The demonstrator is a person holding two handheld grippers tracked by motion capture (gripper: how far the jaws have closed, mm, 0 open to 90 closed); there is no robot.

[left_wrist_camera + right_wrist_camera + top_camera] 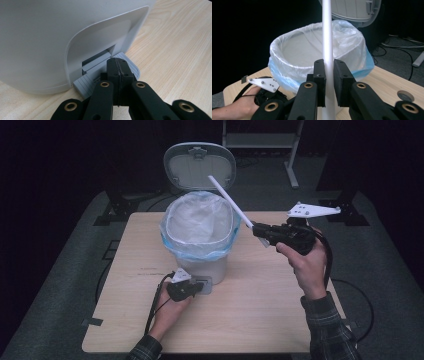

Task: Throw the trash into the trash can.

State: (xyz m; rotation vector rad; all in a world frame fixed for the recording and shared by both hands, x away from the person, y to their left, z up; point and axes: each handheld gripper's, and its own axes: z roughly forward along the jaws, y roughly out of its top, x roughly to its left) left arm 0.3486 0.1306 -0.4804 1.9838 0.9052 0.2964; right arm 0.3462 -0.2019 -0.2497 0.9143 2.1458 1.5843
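Probably a lab: black curtains (pixel 60 160), grey carpet (pixel 390 250), floor cables (pixel 367 300), metal stand legs (pixel 292 170).

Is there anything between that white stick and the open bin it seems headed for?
Nothing visible. The lid stands tipped back, the left hand-held gripper pressing the pedal, so the bag-lined bin is open. The white stick, clamped in the right hand-held gripper, already slants above its rim.

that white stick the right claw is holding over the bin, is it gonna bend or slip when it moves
The white stick looks stiff: it juts straight from the right claw with no sag. Probably light, being thin. Its smooth surface might slide in the grip.
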